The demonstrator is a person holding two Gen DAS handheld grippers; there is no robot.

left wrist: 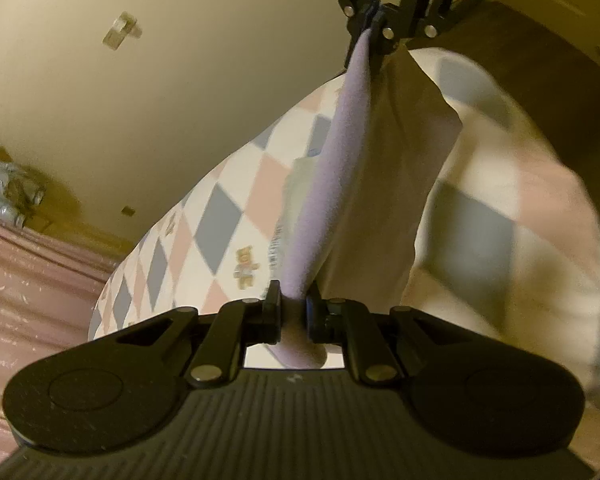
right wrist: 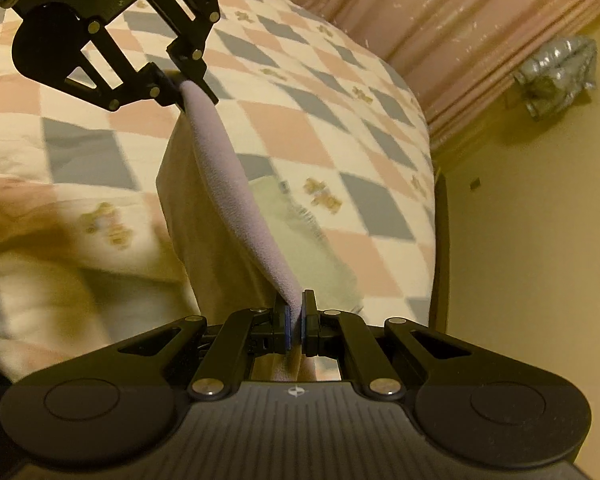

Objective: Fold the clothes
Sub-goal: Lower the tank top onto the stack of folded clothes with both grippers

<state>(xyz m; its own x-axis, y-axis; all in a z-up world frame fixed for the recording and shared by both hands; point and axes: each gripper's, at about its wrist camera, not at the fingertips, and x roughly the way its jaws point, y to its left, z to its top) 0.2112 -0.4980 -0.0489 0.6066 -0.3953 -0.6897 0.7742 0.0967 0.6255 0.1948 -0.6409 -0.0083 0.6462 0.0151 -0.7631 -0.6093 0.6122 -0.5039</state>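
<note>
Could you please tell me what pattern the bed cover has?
The bed cover has pink, grey-blue and cream diamonds with small teddy bears, clearest in the right wrist view.

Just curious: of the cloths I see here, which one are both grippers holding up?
The lavender garment, stretched between the left gripper and right gripper. The pale green cloth lies on the checkered quilt.

Black left tool (left wrist: 294, 312), right tool (right wrist: 296, 320): silver rivets, ribbed housings.

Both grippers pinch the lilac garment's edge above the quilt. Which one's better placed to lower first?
Marginal, probably right. Both the right gripper and left gripper are shut on the lilac garment, stretched taut between them over the checkered quilt; neither is clearly lower.
</note>
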